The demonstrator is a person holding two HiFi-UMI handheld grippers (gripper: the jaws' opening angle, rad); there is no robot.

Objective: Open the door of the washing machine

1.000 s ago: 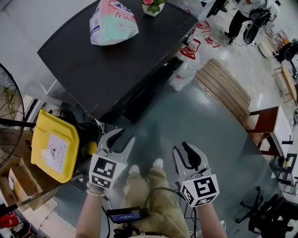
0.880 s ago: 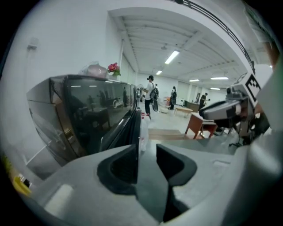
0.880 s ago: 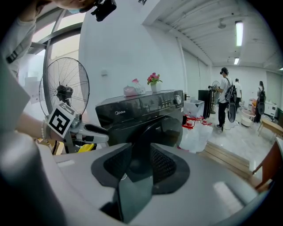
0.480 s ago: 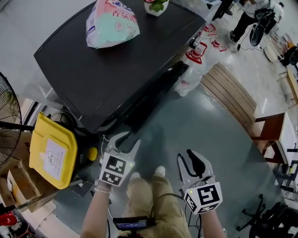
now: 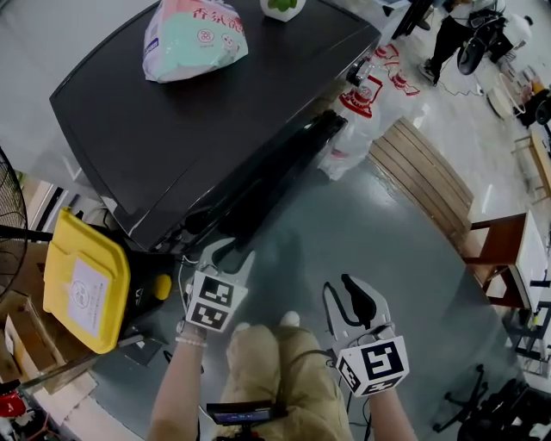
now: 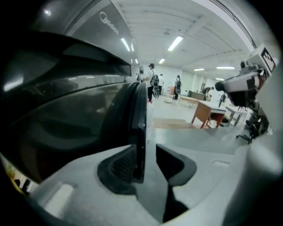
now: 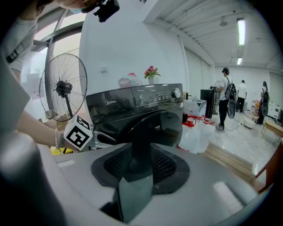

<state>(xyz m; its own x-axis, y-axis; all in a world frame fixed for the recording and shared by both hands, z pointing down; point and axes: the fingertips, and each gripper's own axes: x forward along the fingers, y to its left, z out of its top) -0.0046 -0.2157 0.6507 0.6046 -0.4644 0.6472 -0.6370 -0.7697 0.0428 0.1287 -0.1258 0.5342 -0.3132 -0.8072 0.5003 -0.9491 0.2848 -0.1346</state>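
Observation:
The black washing machine [image 5: 198, 112] fills the upper left of the head view, and its round dark door [image 5: 275, 172] stands slightly ajar at the front. My left gripper [image 5: 225, 252] is at the door's lower edge. In the left gripper view the door's rim [image 6: 140, 123] runs between the open jaws, close against the left pad [image 6: 124, 165] and apart from the right one. My right gripper [image 5: 349, 288] hangs lower right, well away from the machine, open with nothing between its jaws. The right gripper view faces the door [image 7: 154, 126].
A yellow bin [image 5: 82, 280] and a standing fan [image 7: 66, 88] are left of the machine. A pastel bag [image 5: 191, 39] and a flower pot [image 5: 282, 7] sit on its top. White plastic bags [image 5: 362, 112], wooden boards [image 5: 422, 168] and a wooden desk [image 5: 508, 241] lie to the right.
My left gripper has come down and in against the door's edge, which now sits between its jaws. The right gripper has sunk a little. The machine looms closer.

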